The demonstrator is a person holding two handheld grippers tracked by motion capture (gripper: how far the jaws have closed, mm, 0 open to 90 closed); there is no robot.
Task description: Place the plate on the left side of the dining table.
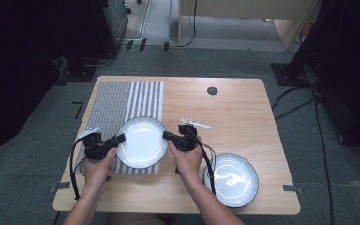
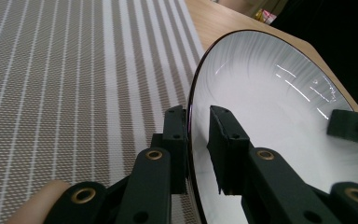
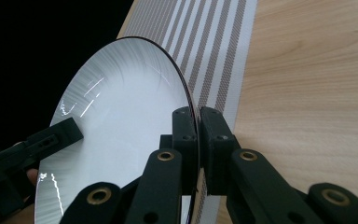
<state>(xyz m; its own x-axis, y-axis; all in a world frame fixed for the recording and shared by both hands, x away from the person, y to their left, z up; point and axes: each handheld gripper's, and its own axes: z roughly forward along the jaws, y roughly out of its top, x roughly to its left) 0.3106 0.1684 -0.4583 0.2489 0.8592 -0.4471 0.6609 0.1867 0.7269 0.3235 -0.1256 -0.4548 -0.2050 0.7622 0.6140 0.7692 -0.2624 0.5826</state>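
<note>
High view: we hold one white plate [image 1: 142,142] between both hands, over the near end of the striped mat [image 1: 122,105] on the wooden surface [image 1: 243,117]. Left hand-held gripper [image 1: 120,138] is clenched on the plate's left rim, right hand-held gripper [image 1: 166,136] clenched on the right rim; both gripper views show jaws pinching the dark edge. We can't tell if the plate rests on the mat or hangs just above it. A second plate [image 1: 231,179] sits apart at the near right corner of the surface, not on the mat. We judge the job about half done: first plate nearly placed, release left, second plate untouched. Both forearms come in low, wrists level, grippers pointing inward at each other.
</note>
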